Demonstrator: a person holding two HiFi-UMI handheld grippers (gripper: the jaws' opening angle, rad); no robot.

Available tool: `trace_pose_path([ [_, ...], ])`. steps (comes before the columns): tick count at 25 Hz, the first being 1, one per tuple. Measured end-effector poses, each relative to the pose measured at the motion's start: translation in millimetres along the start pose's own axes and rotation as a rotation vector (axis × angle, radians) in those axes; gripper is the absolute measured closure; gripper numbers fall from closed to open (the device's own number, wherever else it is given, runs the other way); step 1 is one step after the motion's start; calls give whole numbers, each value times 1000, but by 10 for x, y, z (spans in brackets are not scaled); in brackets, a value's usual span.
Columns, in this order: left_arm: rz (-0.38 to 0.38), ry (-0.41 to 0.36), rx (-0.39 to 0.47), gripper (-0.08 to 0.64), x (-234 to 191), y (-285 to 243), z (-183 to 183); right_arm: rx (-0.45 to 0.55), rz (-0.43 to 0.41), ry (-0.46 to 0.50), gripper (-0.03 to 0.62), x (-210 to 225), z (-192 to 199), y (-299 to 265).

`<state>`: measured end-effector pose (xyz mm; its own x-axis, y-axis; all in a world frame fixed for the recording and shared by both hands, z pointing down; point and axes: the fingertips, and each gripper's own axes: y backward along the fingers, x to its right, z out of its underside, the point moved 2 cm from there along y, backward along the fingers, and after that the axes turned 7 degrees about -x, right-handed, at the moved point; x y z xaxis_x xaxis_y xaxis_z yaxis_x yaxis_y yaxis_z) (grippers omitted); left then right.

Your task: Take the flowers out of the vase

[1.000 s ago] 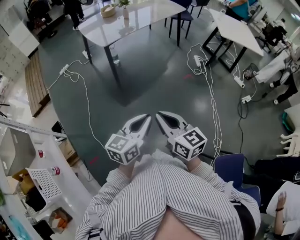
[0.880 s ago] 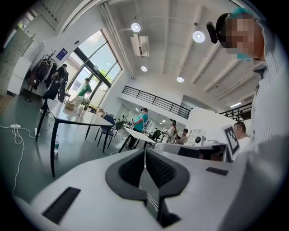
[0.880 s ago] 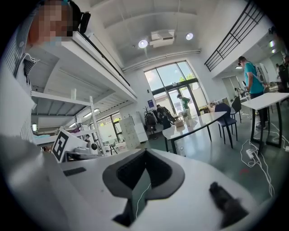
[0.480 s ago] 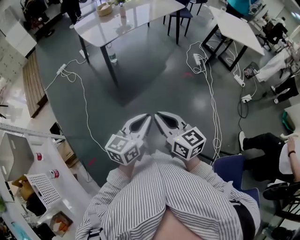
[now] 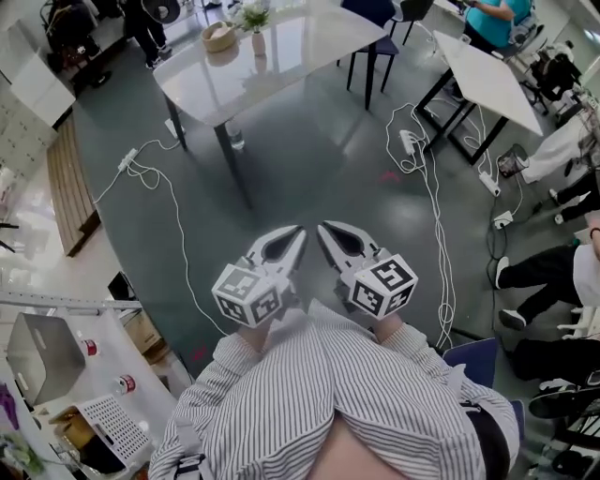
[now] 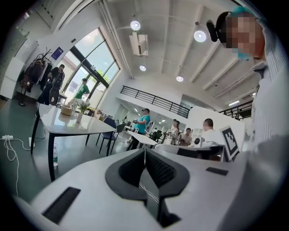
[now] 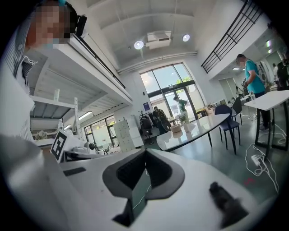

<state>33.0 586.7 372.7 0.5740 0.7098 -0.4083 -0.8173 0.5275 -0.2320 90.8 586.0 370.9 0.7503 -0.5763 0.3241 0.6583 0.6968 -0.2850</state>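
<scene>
Both pairs of jaws are clenched with nothing between them: the left gripper and the right gripper each show their dark pads pressed together at the tips, and the two gripper views confirm it. They sit side by side in front of the person's striped shirt, tips angled in toward each other, close but not touching, over bare grey floor. A white cable trails across that floor to the left of them. Farther out stands a glossy white table, well apart from both grippers. On its far end the pale vase stands upright with the flowers in it, and a round basket sits just beside it. A bottle stands on the floor under the table.
</scene>
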Motion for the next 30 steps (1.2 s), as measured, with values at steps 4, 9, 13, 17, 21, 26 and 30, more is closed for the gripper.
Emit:
trace_pose_path([
  [4, 32, -3, -3, 538, -467, -78, -251, 10, 6, 3, 577, 128, -227, -522],
  [9, 44, 19, -26, 538, -940, -202, -367, -10, 8, -9, 577, 219, -278, -962],
  [13, 63, 38, -58, 538, -1120, -329, -362, -30, 32, -45, 577, 395, -301, -1156],
  [17, 56, 57, -48, 540, -1398, -444, -457, -49, 44, -25, 577, 558, -377, -1415],
  [21, 36, 70, -30, 538, -1696, -615, -615, -52, 46, -11, 577, 777, -534, -1684],
  [26, 15, 77, -20, 538, -2141, -947, -884, -63, 26, -12, 577, 1155, -781, -2110],
  [30, -4, 70, -2, 538, -2502, -1313, -1264, -54, 7, -5, 577, 1548, -1149, -2447],
])
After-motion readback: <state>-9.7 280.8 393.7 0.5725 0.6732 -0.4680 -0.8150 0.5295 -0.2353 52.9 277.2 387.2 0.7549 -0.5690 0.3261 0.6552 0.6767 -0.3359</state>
